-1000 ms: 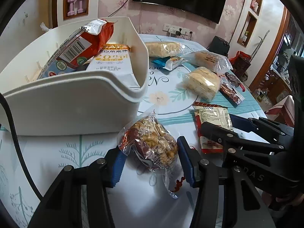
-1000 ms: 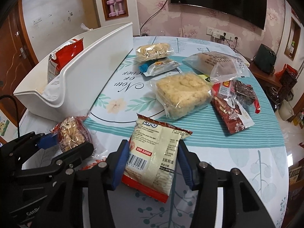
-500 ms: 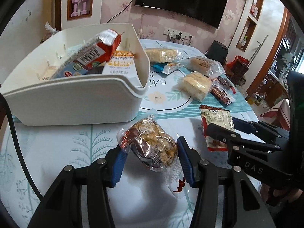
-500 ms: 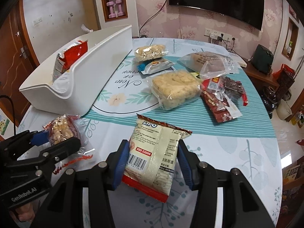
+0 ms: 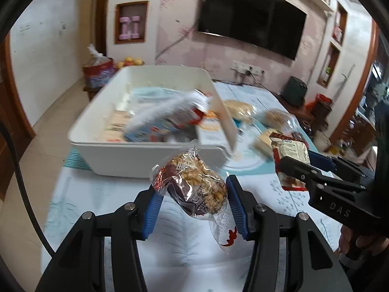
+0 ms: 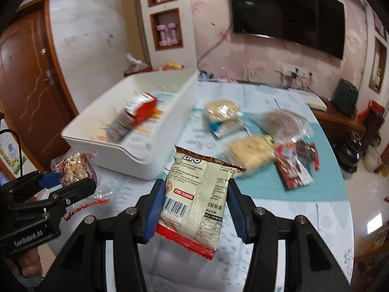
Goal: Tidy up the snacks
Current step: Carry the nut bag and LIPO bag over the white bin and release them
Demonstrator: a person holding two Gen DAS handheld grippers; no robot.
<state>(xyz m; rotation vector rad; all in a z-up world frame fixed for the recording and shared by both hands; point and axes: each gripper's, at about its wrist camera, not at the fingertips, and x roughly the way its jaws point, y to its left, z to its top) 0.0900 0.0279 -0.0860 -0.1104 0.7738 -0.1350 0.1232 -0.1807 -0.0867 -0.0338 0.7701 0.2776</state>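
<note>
Plainly "ISO 22000" on cream packet point(image 6: 197, 194)

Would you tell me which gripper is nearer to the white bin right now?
Left. The left gripper with its nut snack sits just before the white bin; the right gripper is further off to its side.

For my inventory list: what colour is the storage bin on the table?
The storage bin is plain white, clearest in the right wrist view.
</note>
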